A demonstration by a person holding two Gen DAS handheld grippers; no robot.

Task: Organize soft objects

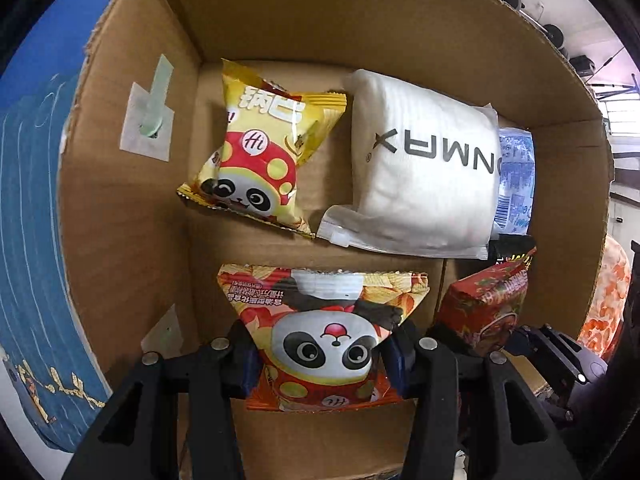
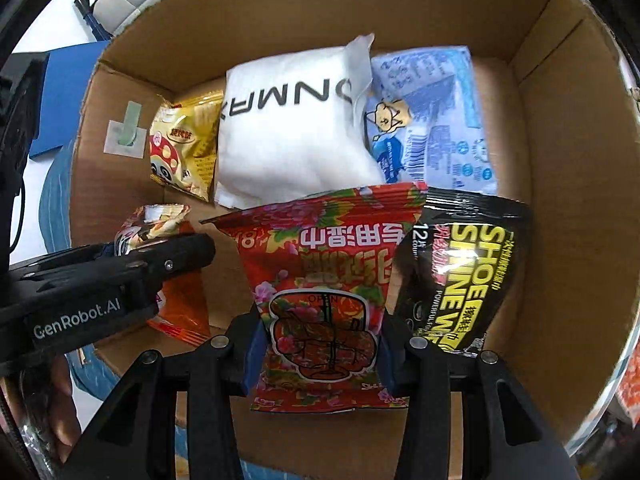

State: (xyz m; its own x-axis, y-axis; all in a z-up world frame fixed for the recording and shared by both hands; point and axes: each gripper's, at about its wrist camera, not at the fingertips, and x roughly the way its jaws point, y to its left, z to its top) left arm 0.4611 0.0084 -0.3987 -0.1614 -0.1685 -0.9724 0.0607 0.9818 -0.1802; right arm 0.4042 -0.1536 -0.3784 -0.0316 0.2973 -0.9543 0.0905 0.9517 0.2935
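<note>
- Two grippers point down into one cardboard box (image 1: 120,208), each clenched on a soft packet, so both packets seem about to be laid on the box floor.
- At the left, the left gripper (image 1: 320,354) is grasping an orange panda snack bag (image 1: 324,320) across its lower half; the blue pads press on both sides of the bag.
- This bag looks puffed with air and very light. Its foil is probably slippery, and hard squeezing could crush what is inside. A hold near the sealed edge would be safer than on the belly.
- Behind it, on the box floor, lies a yellow panda snack bag (image 1: 260,152), and beside that a white pouch (image 1: 424,172) with black letters, which looks soft like a pillow.
- Further right in the right wrist view, the right gripper (image 2: 320,360) is grasping a red flowered wipes pack (image 2: 320,280) at its lower part, over the printed opening flap.
- I judge this pack heavier and floppy, because wet wipes bend; held low, its upper part can sag.
- At the far right, a blue wipes pack (image 2: 436,128) lies flat, and a black shoe-shine wipes pack (image 2: 464,276) lies just beside the red one, partly under it.
</note>
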